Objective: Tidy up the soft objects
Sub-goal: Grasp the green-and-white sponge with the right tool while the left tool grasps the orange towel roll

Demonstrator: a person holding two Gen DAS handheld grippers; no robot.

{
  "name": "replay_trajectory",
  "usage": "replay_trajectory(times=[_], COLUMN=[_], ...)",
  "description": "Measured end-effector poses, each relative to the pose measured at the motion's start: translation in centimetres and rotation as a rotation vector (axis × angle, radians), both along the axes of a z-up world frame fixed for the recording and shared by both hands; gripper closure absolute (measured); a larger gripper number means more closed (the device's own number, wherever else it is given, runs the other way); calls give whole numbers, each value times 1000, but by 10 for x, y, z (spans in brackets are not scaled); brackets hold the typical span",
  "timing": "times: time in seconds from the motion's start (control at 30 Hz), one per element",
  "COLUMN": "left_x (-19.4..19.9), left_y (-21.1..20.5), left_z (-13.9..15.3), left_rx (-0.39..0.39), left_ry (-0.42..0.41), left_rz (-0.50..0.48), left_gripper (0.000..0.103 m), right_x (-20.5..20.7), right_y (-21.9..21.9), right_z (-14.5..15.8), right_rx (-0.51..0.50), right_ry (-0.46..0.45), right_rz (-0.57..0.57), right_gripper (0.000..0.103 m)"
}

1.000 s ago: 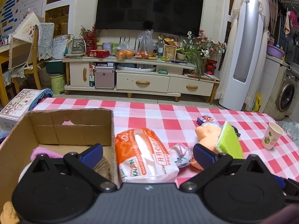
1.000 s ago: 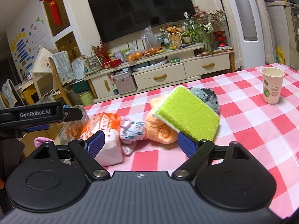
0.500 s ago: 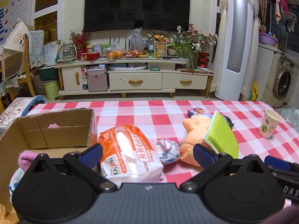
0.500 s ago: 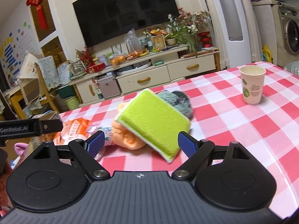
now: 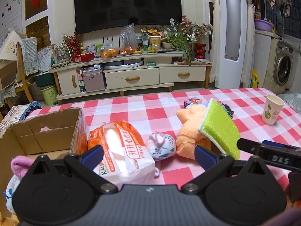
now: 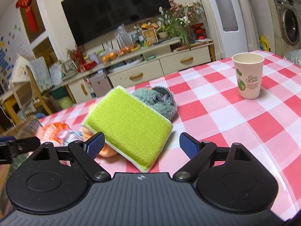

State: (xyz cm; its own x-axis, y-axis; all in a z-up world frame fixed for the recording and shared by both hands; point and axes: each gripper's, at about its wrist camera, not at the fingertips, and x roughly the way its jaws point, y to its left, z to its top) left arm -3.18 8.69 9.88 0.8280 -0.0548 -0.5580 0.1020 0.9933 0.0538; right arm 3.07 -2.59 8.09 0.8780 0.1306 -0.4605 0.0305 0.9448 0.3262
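Observation:
A green sponge (image 6: 129,126) leans on an orange plush (image 5: 190,131) on the checked tablecloth, between my right gripper's open fingers (image 6: 142,145) and not clamped. It also shows in the left wrist view (image 5: 220,128). A teal fuzzy item (image 6: 160,103) lies behind it. My left gripper (image 5: 148,156) is open and empty over an orange-and-white tissue pack (image 5: 120,150) and a small floral bundle (image 5: 161,146). A cardboard box (image 5: 43,131) at the left holds a pink soft item (image 5: 18,165).
A paper cup (image 6: 248,75) stands on the table to the right; it also shows in the left wrist view (image 5: 272,109). A small picture box (image 5: 193,101) lies behind the plush. The right gripper's body (image 5: 270,158) reaches in at the left view's right edge.
My right gripper has moved closer to the green sponge, which now lies between its fingers. My left gripper has drifted right, from over the box toward the tissue pack.

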Motion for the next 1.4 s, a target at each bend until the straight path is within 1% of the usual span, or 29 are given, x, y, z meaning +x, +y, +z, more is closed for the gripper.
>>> replay_trajectory(times=[0.07, 0.23, 0.33, 0.43, 0.53, 0.73, 0.8, 0.83, 0.9, 0.97, 1.0, 1.07, 1.13, 1.23, 1.3, 1.33, 1.4], left_x=[2, 5, 6, 7, 9, 10, 11, 11, 12, 13, 13, 14, 15, 17, 19, 20, 23], left_y=[-1, -1, -2, -2, -3, -5, -6, -7, -10, -13, -14, -17, -20, -26, -34, -37, -45], left_z=[-2, -4, -6, -6, -5, -9, -10, -10, -10, -11, -12, -12, -12, -14, -15, -16, -19], left_rx=[6, 6, 16, 8, 1, 9, 7, 6, 5, 7, 8, 4, -3, -6, 0, 6, 22], left_ry=[2, 10, 15, 16, 16, 25, 29, 29, 28, 28, 27, 24, 19, 12, 3, -1, -11], left_rz=[6, 12, 9, 11, 8, 6, 7, 6, 2, -5, -9, -16, -25, -42, -57, -66, -86], left_gripper=[1, 1, 1, 1, 1, 1, 1, 1, 1, 1, 1, 1, 1, 1, 1, 1, 1], right_x=[1, 13, 20, 25, 29, 32, 32, 31, 33, 30, 30, 28, 24, 20, 18, 16, 12], right_y=[2, 23, 38, 46, 56, 63, 63, 63, 60, 55, 52, 45, 34, 10, -11, -25, -46], right_z=[-2, -3, -5, -8, -12, -16, -16, -16, -16, -12, -10, -5, 0, 8, 13, 16, 16], right_rx=[-33, -206, -329, -403, -497, -600, -618, -621, -625, -611, -596, -555, -497, -357, -226, -143, -22], right_ry=[11, -14, -20, -32, -40, -75, -85, -85, -87, -92, -95, -94, -90, -75, -57, -44, -21], right_rz=[24, 92, 99, 116, 124, 122, 127, 134, 145, 156, 160, 167, 166, 158, 152, 150, 141], right_gripper=[0, 0, 0, 0, 0, 0, 7, 18, 24, 36, 39, 51, 56, 62, 63, 64, 68])
